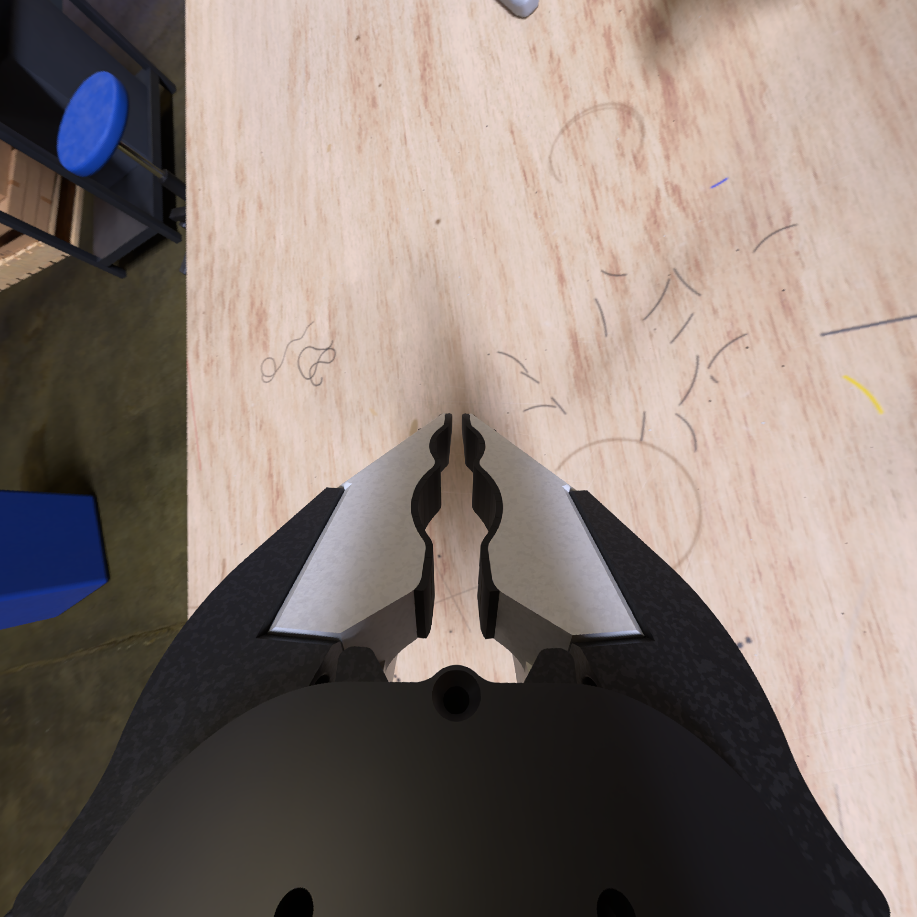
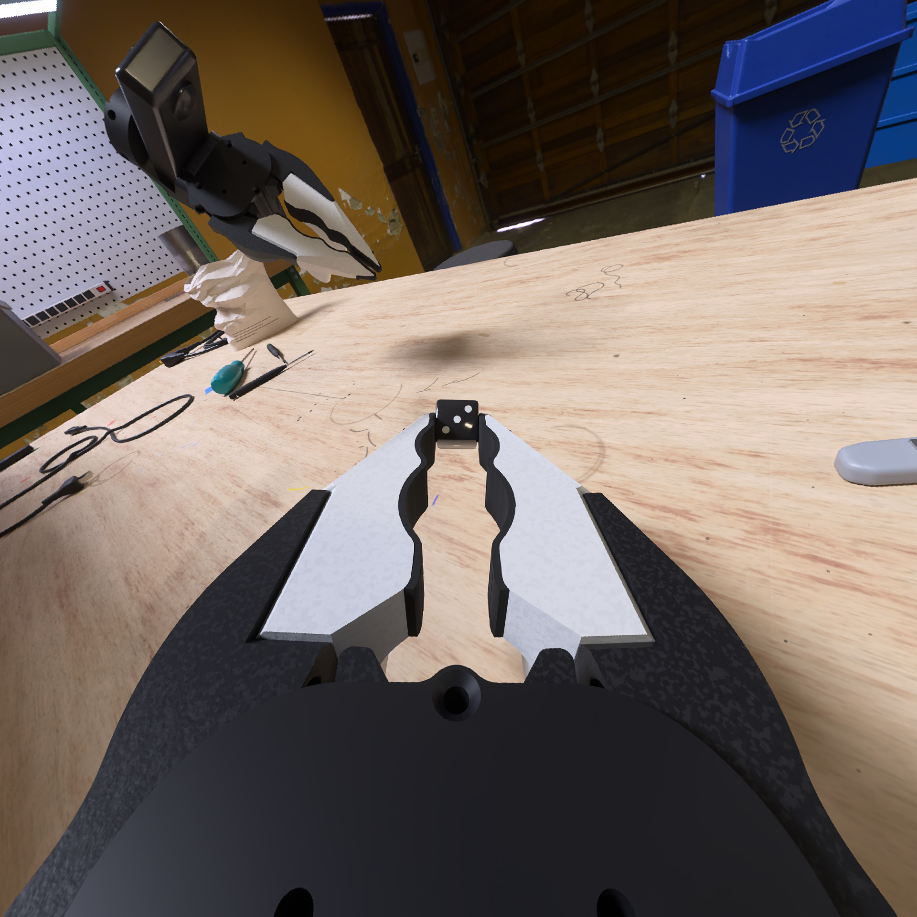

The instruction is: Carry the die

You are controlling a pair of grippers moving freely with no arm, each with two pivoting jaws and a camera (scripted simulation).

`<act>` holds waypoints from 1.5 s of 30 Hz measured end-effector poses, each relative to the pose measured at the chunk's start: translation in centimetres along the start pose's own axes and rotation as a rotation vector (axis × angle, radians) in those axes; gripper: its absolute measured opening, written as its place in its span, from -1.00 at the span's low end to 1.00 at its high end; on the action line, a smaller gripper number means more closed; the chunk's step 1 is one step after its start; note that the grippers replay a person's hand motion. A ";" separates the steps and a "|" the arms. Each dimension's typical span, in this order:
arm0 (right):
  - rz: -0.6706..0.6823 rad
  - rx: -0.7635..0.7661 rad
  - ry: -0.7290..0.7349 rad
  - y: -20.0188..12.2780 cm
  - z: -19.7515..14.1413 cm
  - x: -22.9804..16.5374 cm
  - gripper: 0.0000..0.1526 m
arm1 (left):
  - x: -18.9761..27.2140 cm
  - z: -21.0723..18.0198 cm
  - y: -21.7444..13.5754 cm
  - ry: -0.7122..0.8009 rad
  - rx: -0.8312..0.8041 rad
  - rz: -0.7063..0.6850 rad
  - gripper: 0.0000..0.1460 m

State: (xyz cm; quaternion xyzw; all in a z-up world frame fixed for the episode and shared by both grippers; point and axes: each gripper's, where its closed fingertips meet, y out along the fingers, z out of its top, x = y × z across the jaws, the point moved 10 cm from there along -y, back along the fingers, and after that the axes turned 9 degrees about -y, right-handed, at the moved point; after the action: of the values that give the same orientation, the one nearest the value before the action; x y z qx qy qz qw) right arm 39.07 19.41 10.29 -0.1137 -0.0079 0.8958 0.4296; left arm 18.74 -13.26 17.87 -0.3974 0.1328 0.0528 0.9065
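A small black die (image 2: 456, 420) with white pips sits between the tips of my right gripper (image 2: 456, 427), which is shut on it, low over the wooden table (image 2: 694, 347). Whether the die touches the table I cannot tell. My left gripper (image 1: 457, 418) is shut and empty, its tips almost touching, pointing down over the table (image 1: 397, 198). It also shows in the right wrist view (image 2: 364, 265), hovering high at the far left above the table. The die is not in the left wrist view.
A grey flat object (image 2: 878, 462) lies at the right; its tip shows in the left wrist view (image 1: 518, 6). A teal-handled screwdriver (image 2: 228, 376), thin tools, black cables (image 2: 114, 431) and crumpled paper (image 2: 238, 293) lie at the far left. A blue bin (image 2: 804, 109) stands beyond the table; a blue stool (image 1: 92, 124) stands beside the table's left edge.
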 end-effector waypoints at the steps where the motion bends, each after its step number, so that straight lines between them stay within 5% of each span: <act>1: 0.000 0.000 0.000 0.0 0.0 0.0 -0.79 | 0.1 0.0 0.1 -0.006 0.000 -0.013 -0.95; 8: 0.000 0.000 0.000 0.0 0.0 0.0 -0.79 | 2.6 1.5 2.3 -0.055 -0.007 -0.223 -0.96; 45: -0.002 0.000 0.004 0.0 0.0 0.0 -0.79 | 1.0 0.4 3.0 -0.113 -0.061 -0.113 -0.95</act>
State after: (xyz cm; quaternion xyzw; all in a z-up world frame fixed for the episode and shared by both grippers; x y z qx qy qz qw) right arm 39.05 19.42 10.29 -0.1153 -0.0072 0.8952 0.4305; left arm 19.16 -10.98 15.74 -0.4280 0.0573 0.0279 0.9015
